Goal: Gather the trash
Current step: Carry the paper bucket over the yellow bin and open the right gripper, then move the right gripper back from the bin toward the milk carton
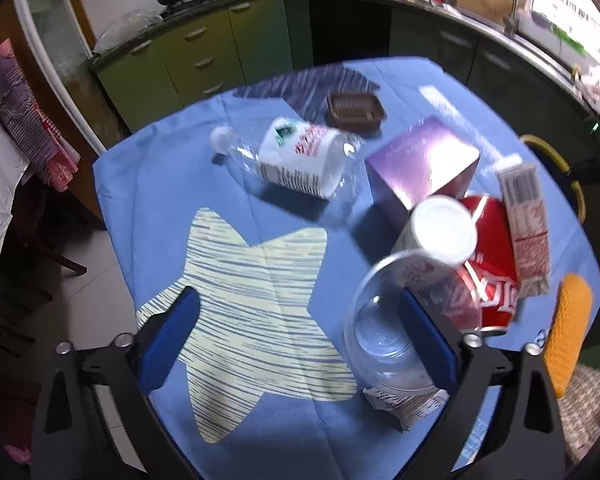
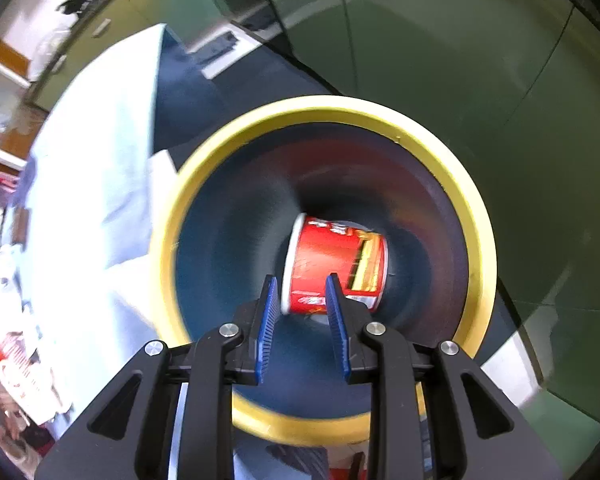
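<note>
kitchen table (image 1: 148, 184) strewn with trash; left gripper (image 1: 300, 320) spread wide, straddling clear cup (image 1: 384, 332) to grab; right gripper (image 2: 302, 300) parted, empty, above bin (image 2: 470, 216), red cup (image 2: 336, 264) inside.

1. I count one clear plastic water bottle (image 1: 300, 160) with a white label, lying on its side on the blue cloth.
2. One small brown ridged plastic tray (image 1: 355, 111).
3. One purple cardboard box (image 1: 422, 160).
4. One tall white drink carton (image 1: 526, 224).
5. One crushed red soda can (image 1: 488, 276).
6. One clear plastic cup (image 1: 384, 340).
7. One white-lidded tub (image 1: 440, 232).
8. One yellow-rimmed dark bin (image 2: 470, 208).
9. One red paper cup (image 2: 336, 264) inside that bin.
</note>
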Tool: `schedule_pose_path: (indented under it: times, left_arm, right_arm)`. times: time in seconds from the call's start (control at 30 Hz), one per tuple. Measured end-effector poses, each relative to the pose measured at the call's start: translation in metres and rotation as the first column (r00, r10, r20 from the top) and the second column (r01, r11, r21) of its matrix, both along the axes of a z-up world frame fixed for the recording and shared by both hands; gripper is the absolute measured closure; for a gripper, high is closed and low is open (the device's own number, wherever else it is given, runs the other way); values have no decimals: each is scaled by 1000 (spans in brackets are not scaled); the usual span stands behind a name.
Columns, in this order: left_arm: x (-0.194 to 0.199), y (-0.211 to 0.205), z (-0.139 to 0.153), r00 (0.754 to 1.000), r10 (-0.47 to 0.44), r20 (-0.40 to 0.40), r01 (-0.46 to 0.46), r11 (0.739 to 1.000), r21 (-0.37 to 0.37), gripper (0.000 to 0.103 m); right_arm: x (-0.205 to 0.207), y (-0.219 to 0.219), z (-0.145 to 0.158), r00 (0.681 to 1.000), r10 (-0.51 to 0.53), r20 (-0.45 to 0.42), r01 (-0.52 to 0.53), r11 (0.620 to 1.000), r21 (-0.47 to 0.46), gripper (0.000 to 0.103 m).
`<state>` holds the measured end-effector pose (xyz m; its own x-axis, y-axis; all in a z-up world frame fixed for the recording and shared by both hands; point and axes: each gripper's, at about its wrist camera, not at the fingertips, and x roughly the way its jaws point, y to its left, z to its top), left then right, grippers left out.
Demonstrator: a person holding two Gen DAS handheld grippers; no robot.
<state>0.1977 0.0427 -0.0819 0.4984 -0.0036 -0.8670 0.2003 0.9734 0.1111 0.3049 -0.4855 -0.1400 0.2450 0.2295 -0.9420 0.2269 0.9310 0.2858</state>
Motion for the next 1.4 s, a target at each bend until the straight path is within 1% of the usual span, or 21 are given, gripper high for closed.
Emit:
schedule_pose_path:
  times: [0.03, 0.07, 0.13, 0.17, 0.23, 0.27, 0.3, 0.33, 0.4, 0.5, 0.6, 0.73, 0.8, 0.83, 0.9, 1.0, 1.13, 1.23, 1.3, 1.37, 1.4]
  left_arm:
    - [1, -1, -4, 1000, -3, -18, 3, 1000, 10, 28]
    - [3, -3, -8, 999, -4, -43, 4, 1000, 17, 32]
    - [6, -2, -15, 997, -3, -82, 4, 1000, 10, 49]
    - [7, -1, -16, 996, -7, -94, 7, 1000, 3, 53]
    - [8, -2, -19, 994, -16, -110, 14, 1000, -15, 69]
    - [7, -3, -19, 993, -23, -117, 21, 1000, -23, 74]
    - [7, -5, -19, 992, -31, -122, 28, 999, -30, 85]
    - [6, -6, -19, 991, -38, -125, 33, 999, -36, 92]
    - [1, -9, -14, 992, -58, -114, 53, 998, -45, 95]
    - [-6, -13, -2, 991, -85, -101, 80, 995, -58, 98]
    - [-15, -16, 19, 994, -83, -64, 81, 996, -33, 98]
    - [-28, -33, 59, 993, -122, 4, 122, 992, -24, 98]
    - [-34, -61, 84, 982, -186, 37, 187, 982, -35, 98]
    - [-34, -71, 89, 977, -207, 44, 209, 977, -39, 98]
    - [-29, -115, 105, 953, -299, 52, 302, 951, -64, 98]
    - [-18, -174, 114, 915, -401, 51, 404, 911, -79, 98]
    - [6, -261, 113, 858, -512, 32, 512, 850, -125, 98]
    - [27, -325, 102, 828, -561, 11, 556, 818, -148, 98]
    - [37, -355, 90, 823, -568, -21, 558, 814, -160, 98]
    - [51, -390, 70, 815, -576, -64, 561, 812, -162, 98]
    - [59, -408, 58, 817, -570, -85, 554, 818, -154, 98]
  right_arm:
    - [1, 4, 4, 1000, 10, 8, -10, 1000, 7, 77]
    - [-2, 6, 9, 1000, 21, 20, -21, 1000, 17, 75]
    - [-8, 9, 15, 998, 40, 42, -41, 999, 31, 71]
    - [-8, 11, 17, 997, 50, 51, -52, 998, 35, 71]
    - [-10, 18, 21, 995, 66, 71, -69, 997, 46, 71]
    - [-13, 19, 25, 994, 73, 80, -78, 996, 53, 71]
    - [-15, 19, 27, 993, 81, 86, -87, 994, 66, 71]
    - [-17, 20, 28, 992, 83, 92, -91, 993, 79, 71]
    - [-22, 21, 33, 990, 85, 110, -98, 988, 118, 71]
    - [-34, 19, 41, 987, 85, 134, -103, 985, 137, 70]
    - [-42, 15, 46, 984, 80, 162, -106, 981, 162, 70]
    - [-55, 4, 54, 977, 64, 206, -102, 979, 178, 70]
    - [-65, -5, 63, 970, 47, 240, -92, 980, 176, 68]
    - [-71, -10, 68, 966, 39, 257, -86, 981, 175, 68]
    - [-83, -21, 75, 957, 25, 289, -79, 981, 177, 67]
    - [-104, -36, 82, 946, 8, 323, -71, 981, 182, 67]
    - [-133, -61, 84, 940, -19, 340, -47, 982, 185, 67]
    - [-157, -83, 82, 936, -48, 349, -20, 982, 187, 67]
    - [-172, -101, 80, 933, -76, 353, 7, 981, 192, 67]
    - [-182, -115, 77, 929, -98, 356, 28, 980, 196, 67]
    - [-187, -123, 75, 927, -112, 357, 39, 978, 205, 67]
